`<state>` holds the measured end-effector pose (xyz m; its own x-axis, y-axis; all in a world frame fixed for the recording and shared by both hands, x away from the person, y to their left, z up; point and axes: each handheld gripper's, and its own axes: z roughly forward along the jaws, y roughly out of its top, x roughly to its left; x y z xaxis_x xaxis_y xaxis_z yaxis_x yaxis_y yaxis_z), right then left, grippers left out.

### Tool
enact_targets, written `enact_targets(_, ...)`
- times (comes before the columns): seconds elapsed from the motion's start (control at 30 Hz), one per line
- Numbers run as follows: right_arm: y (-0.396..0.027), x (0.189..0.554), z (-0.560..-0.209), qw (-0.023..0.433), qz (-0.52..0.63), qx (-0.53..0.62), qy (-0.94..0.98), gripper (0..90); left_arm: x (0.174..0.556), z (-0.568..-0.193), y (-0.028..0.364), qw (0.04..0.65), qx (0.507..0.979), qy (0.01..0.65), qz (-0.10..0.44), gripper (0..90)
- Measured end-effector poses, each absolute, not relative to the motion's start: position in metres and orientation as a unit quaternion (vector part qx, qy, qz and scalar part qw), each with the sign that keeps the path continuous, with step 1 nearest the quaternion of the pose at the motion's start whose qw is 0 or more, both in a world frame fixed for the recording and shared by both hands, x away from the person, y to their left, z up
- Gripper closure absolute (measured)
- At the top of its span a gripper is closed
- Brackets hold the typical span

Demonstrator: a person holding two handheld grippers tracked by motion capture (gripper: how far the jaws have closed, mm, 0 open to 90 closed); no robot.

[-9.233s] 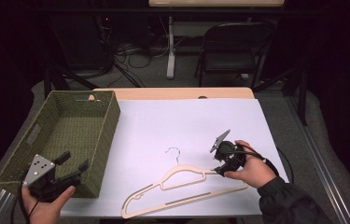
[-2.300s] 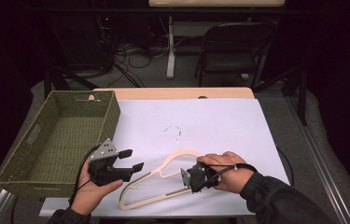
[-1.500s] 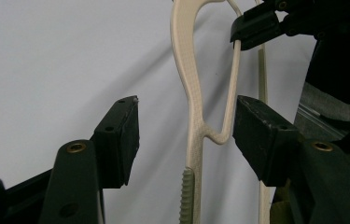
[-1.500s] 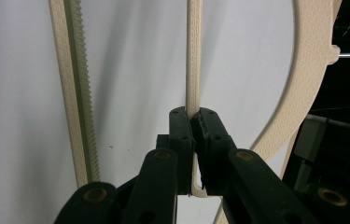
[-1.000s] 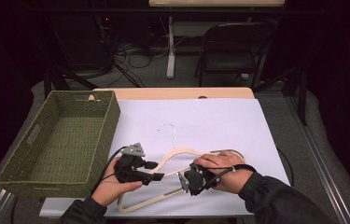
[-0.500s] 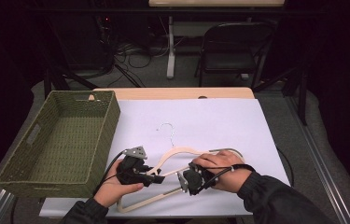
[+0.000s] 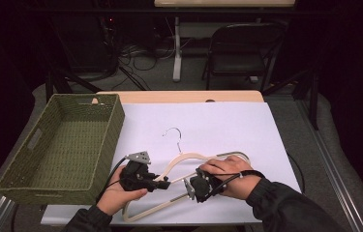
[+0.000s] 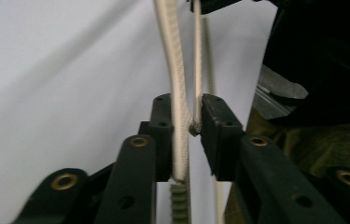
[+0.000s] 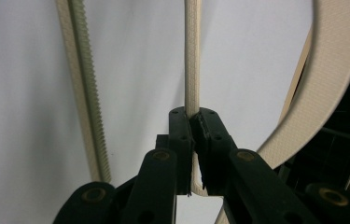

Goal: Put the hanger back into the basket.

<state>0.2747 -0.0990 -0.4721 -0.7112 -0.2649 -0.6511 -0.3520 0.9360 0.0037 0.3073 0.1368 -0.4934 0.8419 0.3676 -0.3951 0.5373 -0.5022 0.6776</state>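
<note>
A cream plastic hanger (image 7: 189,157) with a metal hook (image 7: 174,133) lies on the white sheet near the table's front edge. My left gripper (image 7: 164,183) reaches in from the left onto the hanger's left arm. In the left gripper view its jaws (image 8: 186,121) have just been closing, and the hanger's arm (image 8: 168,46) is pinched between the pads. My right gripper (image 7: 189,186) faces it from the right, a hand on top of it. In the right gripper view it (image 9: 192,119) is shut on a thin cream bar of the hanger (image 9: 191,56).
A green woven basket (image 7: 111,145) stands at the left of the table, close to the left hand. The white sheet (image 7: 227,116) covers the table's middle and right. A folding chair (image 7: 242,48) and cables lie beyond the far edge.
The left gripper came from the basket's near corner across to the hanger and closed its jaws on the hanger's arm. The right gripper kept its grip and stayed in place.
</note>
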Motion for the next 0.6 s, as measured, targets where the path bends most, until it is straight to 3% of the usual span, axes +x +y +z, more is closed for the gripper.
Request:
enact_targets(0.1,-0.098,0.274,-0.473,0.344,0.055,-0.168,0.922,85.5,0.305,-0.490,0.137,0.432,0.860,0.254,-0.099,86.4)
enact_targets(0.33,-0.099,0.277,-0.469,0.337,0.078,-0.146,0.927,83.2,0.302,-0.487,0.138,0.432,0.863,0.250,-0.080,86.8)
enact_targets(0.6,-0.106,0.276,-0.461,0.330,0.110,-0.120,0.930,71.5,0.302,-0.485,0.143,0.435,0.859,0.264,-0.060,86.9)
